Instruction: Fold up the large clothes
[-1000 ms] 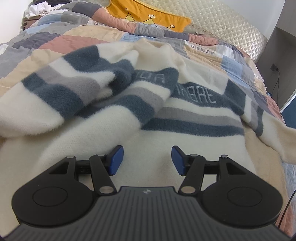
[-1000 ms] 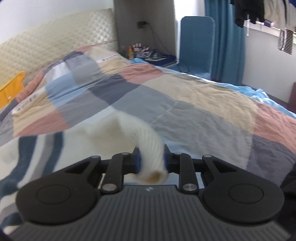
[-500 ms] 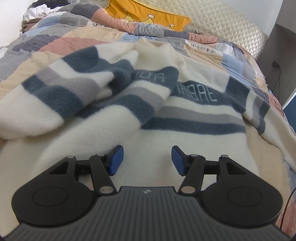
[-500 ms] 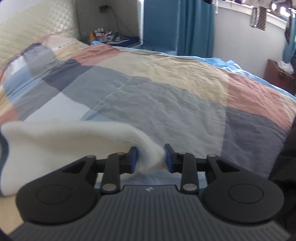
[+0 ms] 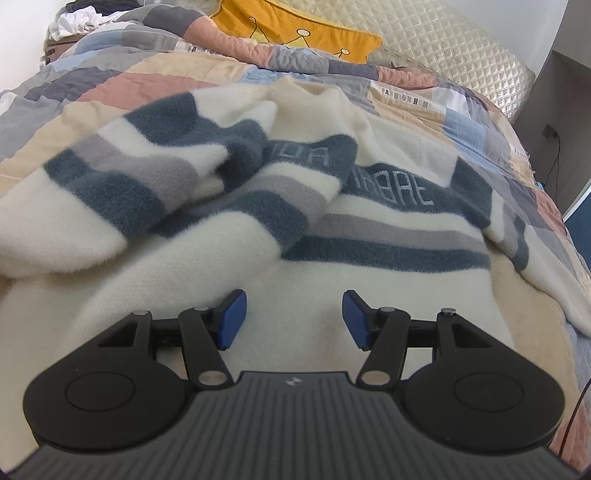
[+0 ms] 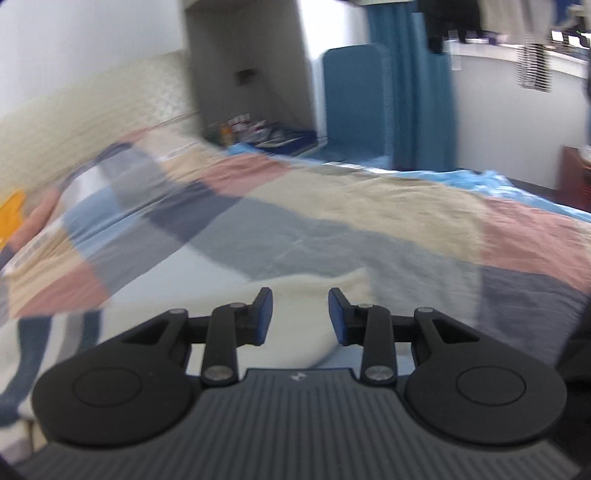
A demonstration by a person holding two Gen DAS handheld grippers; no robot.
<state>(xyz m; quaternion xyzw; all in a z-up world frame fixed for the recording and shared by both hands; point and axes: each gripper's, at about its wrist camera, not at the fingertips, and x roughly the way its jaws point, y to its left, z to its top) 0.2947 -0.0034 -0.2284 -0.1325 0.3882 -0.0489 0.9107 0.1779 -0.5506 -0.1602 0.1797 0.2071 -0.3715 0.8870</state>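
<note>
Patchwork bedding [image 5: 122, 79] in peach, grey, blue and rust squares covers the bed, with a quilted cream headboard [image 5: 454, 44] at about one o'clock in the left wrist view and a yellow cushion [image 5: 295, 33] at twelve, its lower edge tucked behind a fold of the cover. Across the middle lies the cream sweater [image 5: 229, 266] with navy and grey bands; its lettering reads reversed and is partly lost in a crease, and its near hem is cut off behind the left gripper [image 5: 293, 317], whose jaws stand wide apart above the knit, holding nothing. The right wrist view is smeared by motion. The right gripper [image 6: 300, 315] has just been opening; its blue pads [image 6: 264, 314] sit clear of the sweater's cream end lying between and below them. A blue chair [image 6: 354, 103] at one o'clock is blurred.
</note>
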